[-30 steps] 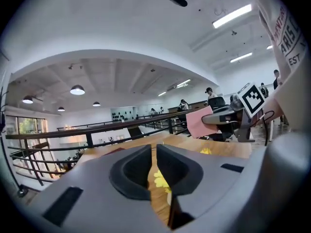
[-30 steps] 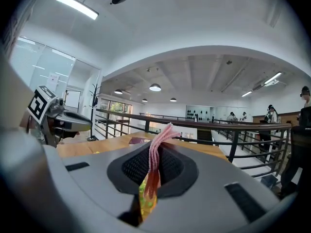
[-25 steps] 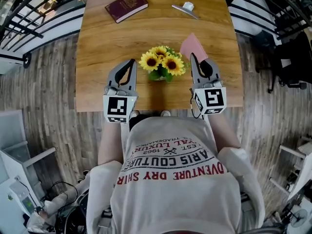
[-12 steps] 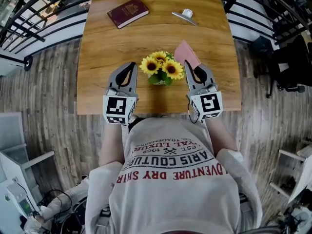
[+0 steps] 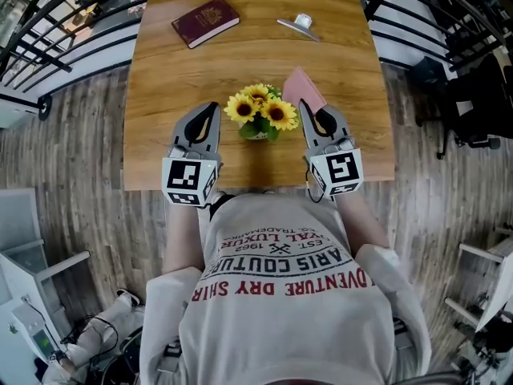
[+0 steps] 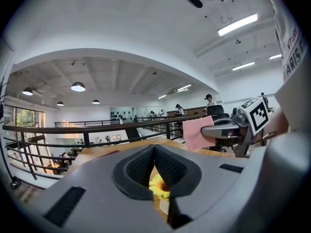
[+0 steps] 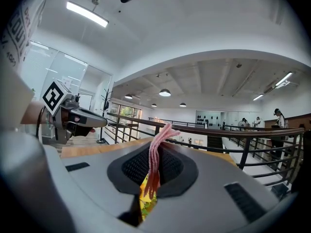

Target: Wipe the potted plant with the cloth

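A small pot of yellow sunflowers (image 5: 258, 112) stands near the front edge of the wooden table (image 5: 176, 79). My left gripper (image 5: 214, 107) hangs just left of the plant, shut with nothing in it. Just right of the plant, my right gripper (image 5: 305, 106) is shut on a pink cloth (image 5: 303, 87) that sticks out past its tips. In the left gripper view a sunflower (image 6: 158, 186) shows below the shut jaws, and the cloth (image 6: 197, 133) hangs from the right gripper (image 6: 228, 130). In the right gripper view the cloth (image 7: 155, 159) is pinched edge-on between the pads.
A maroon book (image 5: 205, 21) lies at the table's far left. A small metal object (image 5: 297, 24) sits at the far right. Black railings (image 5: 48, 30) run along both sides of the table, and a dark chair (image 5: 473, 95) stands to the right on the wooden floor.
Only the head view has shifted a little. Both grippers keep their places on either side of the plant, and the cloth stays in the right one.
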The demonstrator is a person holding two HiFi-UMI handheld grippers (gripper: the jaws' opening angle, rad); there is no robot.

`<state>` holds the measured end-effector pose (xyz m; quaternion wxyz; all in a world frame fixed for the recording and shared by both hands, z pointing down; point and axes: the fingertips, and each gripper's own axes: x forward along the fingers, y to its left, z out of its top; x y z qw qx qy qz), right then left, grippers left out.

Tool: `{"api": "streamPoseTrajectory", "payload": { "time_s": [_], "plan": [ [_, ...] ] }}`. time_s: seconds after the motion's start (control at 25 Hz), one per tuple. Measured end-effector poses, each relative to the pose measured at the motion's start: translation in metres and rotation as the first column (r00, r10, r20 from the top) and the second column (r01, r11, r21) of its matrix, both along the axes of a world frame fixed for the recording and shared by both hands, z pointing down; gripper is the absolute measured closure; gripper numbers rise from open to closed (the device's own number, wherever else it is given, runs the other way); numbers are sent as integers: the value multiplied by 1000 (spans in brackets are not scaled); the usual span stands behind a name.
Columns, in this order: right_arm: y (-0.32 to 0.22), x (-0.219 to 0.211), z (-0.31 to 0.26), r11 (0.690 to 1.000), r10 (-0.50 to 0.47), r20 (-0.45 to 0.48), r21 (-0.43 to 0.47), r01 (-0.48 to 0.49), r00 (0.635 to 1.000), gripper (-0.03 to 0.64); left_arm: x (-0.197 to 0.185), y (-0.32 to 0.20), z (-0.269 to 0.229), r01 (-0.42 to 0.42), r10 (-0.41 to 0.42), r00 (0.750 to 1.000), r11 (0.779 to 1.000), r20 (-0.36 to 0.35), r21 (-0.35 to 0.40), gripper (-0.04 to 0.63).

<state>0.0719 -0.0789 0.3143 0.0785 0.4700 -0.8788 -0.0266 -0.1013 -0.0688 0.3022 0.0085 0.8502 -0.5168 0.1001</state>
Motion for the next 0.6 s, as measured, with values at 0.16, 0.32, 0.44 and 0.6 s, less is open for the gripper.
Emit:
{"api": "streamPoseTrajectory", "payload": {
  "time_s": [0.16,0.32,0.44,0.6],
  "plan": [
    [2,1,1,1000,-7,-2,4,7,1000,580,3,0,-1,1,-1,1000,1000,-4,-4,578],
    [6,3,2,1000,-3,-2,2,3,1000,580,4,3,0,5,-5,1000,1000,-17,-9,578],
    [8,6,2,1000,3,1,2,-3,1000,580,5,4,-1,7,-7,1000,1000,-16,-12,578],
    [9,9,1,1000,10,4,3,-10,1000,580,7,6,-3,2,-2,1000,1000,-6,-10,578]
  ]
}}
